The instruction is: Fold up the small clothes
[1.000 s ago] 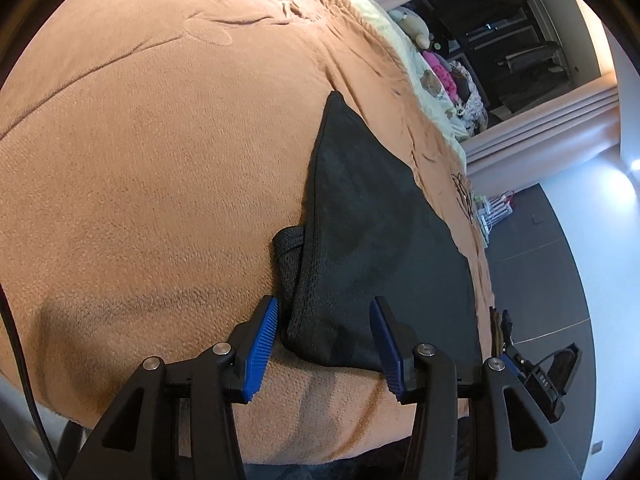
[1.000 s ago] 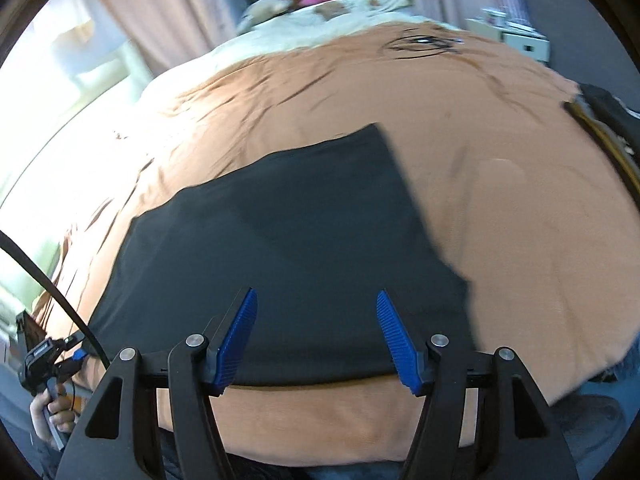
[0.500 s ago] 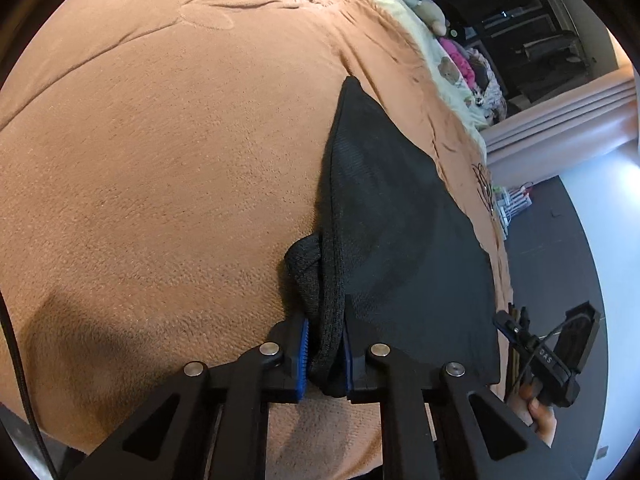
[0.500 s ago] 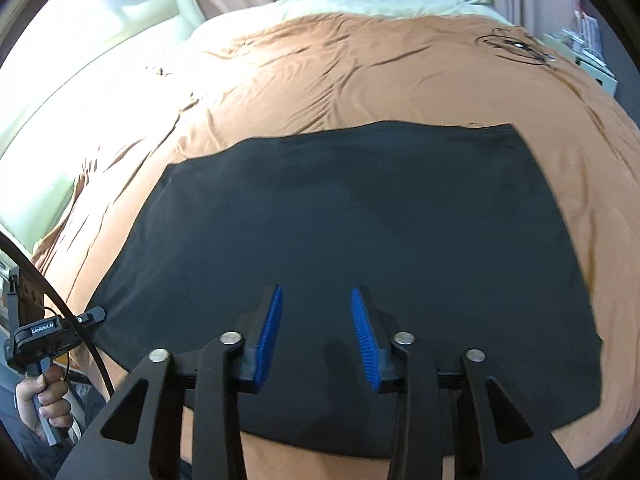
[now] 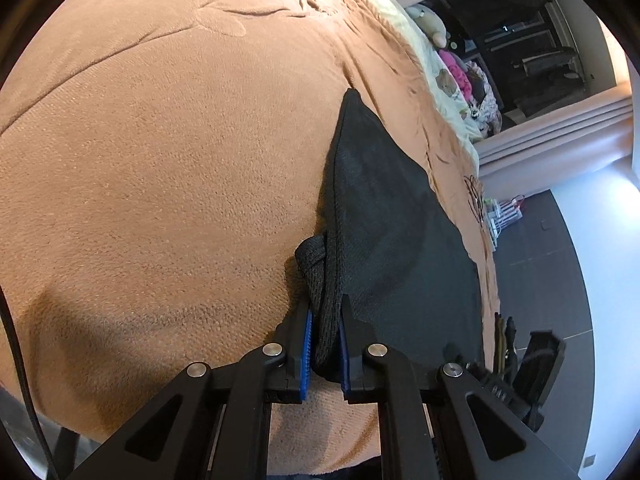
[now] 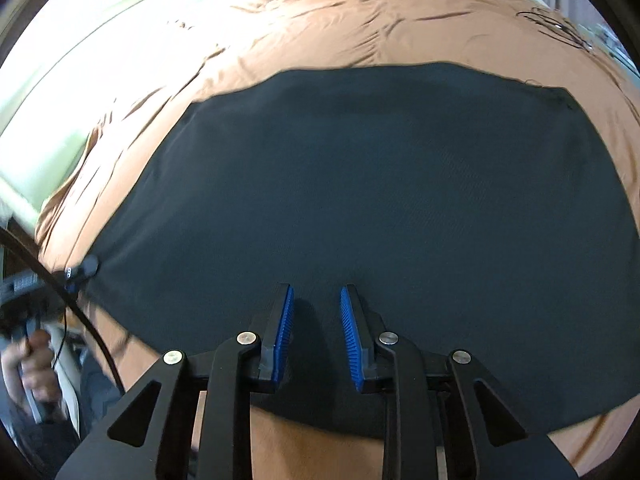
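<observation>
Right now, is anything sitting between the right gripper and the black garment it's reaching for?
Nothing visible. The right gripper is right over the black garment on the brown blanket, its jaws closing with only the cloth's near part between them. The left gripper already pinches a bunched corner.

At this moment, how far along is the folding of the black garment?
Barely begun. Done: the black garment lies spread flat on the orange blanket. In hand: the left tongs are clamped on a bunched corner; the right tongs are closing over the near edge, not yet pinching. Left: every fold.
</observation>
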`<act>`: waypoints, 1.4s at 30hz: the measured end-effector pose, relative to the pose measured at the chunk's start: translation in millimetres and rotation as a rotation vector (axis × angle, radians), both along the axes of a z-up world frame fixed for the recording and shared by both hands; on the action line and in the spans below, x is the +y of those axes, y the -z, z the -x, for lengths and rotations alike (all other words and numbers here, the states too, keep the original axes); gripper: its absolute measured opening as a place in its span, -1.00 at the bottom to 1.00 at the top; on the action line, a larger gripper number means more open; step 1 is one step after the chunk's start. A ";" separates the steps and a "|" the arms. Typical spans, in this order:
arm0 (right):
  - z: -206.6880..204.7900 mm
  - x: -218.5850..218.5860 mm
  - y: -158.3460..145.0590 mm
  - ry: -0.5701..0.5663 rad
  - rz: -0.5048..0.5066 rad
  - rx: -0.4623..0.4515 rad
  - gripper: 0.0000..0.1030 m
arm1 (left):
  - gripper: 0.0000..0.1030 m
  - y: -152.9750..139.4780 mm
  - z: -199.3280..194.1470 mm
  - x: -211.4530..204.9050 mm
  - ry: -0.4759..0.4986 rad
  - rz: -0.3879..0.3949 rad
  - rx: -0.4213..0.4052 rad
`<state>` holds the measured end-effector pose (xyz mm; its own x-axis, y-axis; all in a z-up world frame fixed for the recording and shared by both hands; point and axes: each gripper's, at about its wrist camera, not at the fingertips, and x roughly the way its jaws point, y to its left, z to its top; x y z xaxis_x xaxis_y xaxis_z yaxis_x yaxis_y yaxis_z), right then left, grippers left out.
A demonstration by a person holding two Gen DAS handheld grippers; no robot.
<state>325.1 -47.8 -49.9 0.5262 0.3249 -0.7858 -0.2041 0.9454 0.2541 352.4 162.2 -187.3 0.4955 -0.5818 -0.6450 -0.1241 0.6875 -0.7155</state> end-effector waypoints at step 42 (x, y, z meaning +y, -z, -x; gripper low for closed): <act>-197.5 22.5 -28.4 0.068 0.166 0.047 -0.84 | -0.79 5.4 15.3 -10.2 -0.205 0.038 0.100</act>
<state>522.6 -25.3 -21.5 0.5039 0.1539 -0.8499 -0.1304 0.9863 0.1013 337.2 152.0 -192.7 0.5410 -0.5004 -0.6759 -0.3299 0.6131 -0.7179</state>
